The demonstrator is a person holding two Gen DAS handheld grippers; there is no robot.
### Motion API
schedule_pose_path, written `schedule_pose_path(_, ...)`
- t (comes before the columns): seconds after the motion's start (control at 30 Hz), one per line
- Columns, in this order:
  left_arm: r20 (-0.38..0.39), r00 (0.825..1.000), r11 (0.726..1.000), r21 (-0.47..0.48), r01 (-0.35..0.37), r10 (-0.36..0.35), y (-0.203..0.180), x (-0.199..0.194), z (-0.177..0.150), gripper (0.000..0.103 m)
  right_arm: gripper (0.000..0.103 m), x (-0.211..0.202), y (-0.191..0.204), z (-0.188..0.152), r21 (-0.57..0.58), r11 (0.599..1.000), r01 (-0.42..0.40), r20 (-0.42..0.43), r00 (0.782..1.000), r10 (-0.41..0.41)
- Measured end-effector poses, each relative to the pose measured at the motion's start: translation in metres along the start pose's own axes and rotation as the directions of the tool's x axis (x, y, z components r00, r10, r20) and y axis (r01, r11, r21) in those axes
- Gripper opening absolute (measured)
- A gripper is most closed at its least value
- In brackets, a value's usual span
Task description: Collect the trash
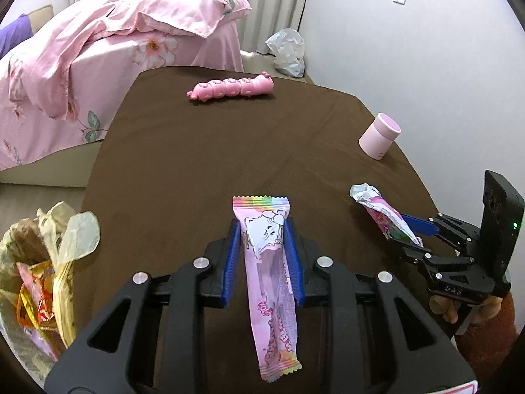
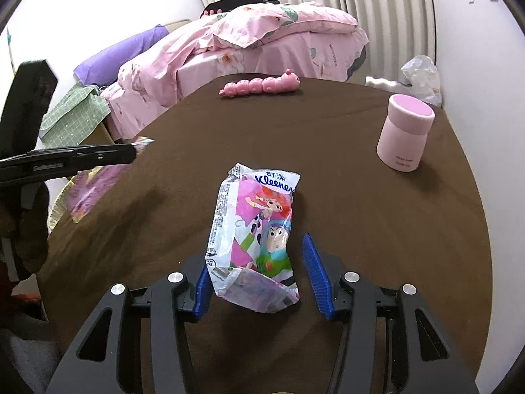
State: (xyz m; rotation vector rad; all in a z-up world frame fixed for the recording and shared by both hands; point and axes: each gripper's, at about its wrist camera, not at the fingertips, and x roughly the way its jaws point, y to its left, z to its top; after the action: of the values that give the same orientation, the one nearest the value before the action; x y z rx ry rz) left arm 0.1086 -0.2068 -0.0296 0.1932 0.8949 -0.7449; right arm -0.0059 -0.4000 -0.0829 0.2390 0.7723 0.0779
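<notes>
Carrying the long pink candy wrapper with a white cat print [image 1: 269, 262] to the bag is judged to be the step in hand. The wrapper is pinched between the blue ribbed pads of the left gripper [image 1: 264, 229], its rainbow-striped top edge standing beyond the fingertips and its tail hanging toward the camera. That pinch is best kept firm until the wrapper is above the mouth of the crumpled yellowish plastic bag [image 1: 62, 239], which sits low to the left beside the table and already holds orange and pink wrappers; only there should it be let go, so that the light foil drops inside rather than onto the rim.

On the other side, the jaws of the right gripper [image 2: 259, 262] are spread around the crinkled white and pink Kleenex tissue packet [image 2: 252, 236], which lies on the brown tablecloth [image 2: 361, 229]. The left pad touches it and the right pad stands clear; no grip is made.

Farther off, the pale pink cylindrical container [image 2: 405, 131] and the pink plastic caterpillar toy [image 2: 261, 85] are best left alone.
</notes>
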Motion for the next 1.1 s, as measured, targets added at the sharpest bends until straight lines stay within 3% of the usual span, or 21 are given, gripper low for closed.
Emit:
schedule_pose_path(0.13, 0.005, 1.0, 1.0, -0.003, -0.002, 0.002, 0.001, -0.01, -0.005, 0.026, 0.048, -0.013, 0.003, -0.003, -0.012, 0.998, -0.067, 0.017, 0.998, 0.067)
schedule_pose_path(0.2, 0.007, 1.0, 1.0, -0.009, -0.002, 0.002, 0.002, -0.011, -0.006, 0.026, 0.055, -0.017, 0.006, -0.005, -0.024, 0.998, -0.06, 0.027, 0.998, 0.06)
schedule_pose_path(0.23, 0.007, 1.0, 1.0, -0.015, -0.001, 0.001, 0.003, -0.012, -0.007, 0.026, 0.064, -0.019, 0.006, -0.007, -0.031, 0.997, -0.066, 0.031, 0.997, 0.067)
schedule_pose_path(0.37, 0.012, 1.0, 1.0, -0.021, -0.005, 0.005, 0.003, -0.015, -0.009, 0.026, 0.064, -0.02, 0.01, -0.009, -0.025, 0.995, -0.099, -0.002, 0.995, 0.099)
schedule_pose_path(0.5, 0.014, 1.0, 1.0, -0.024, -0.014, 0.014, 0.004, -0.015, -0.011, 0.026, 0.064, -0.026, 0.014, -0.016, -0.021, 0.999, -0.03, 0.021, 0.999, 0.031)
schedule_pose_path(0.6, 0.01, 1.0, 0.999, -0.035, -0.014, 0.014, 0.006, -0.012, -0.013, 0.026, 0.065, -0.017, 0.011, -0.021, -0.016, 1.0, 0.011, -0.012, 1.0, -0.011)
schedule_pose_path(0.7, 0.019, 1.0, 0.999, -0.04, -0.022, 0.023, 0.007, -0.013, -0.015, 0.026, 0.061, -0.013, 0.01, -0.023, -0.019, 1.0, 0.014, -0.016, 1.0, -0.015)
schedule_pose_path(0.77, 0.026, 0.999, 0.999, -0.041, -0.028, 0.029, 0.009, -0.015, -0.016, 0.026, 0.047, -0.012, 0.01, -0.021, -0.017, 1.0, 0.013, -0.006, 1.0, -0.013)
schedule_pose_path(1.0, 0.033, 0.999, 0.997, -0.063, -0.034, 0.037, 0.018, -0.022, -0.021, 0.026, 0.047, -0.029, 0.013, -0.01, -0.025, 0.998, -0.063, 0.051, 0.997, 0.064)
schedule_pose_path(1.1, 0.028, 0.999, 0.996, -0.078, -0.029, 0.031, 0.022, -0.022, -0.022, 0.026, 0.047, -0.037, 0.01, -0.007, 0.003, 1.0, -0.03, 0.103, 0.994, 0.029)
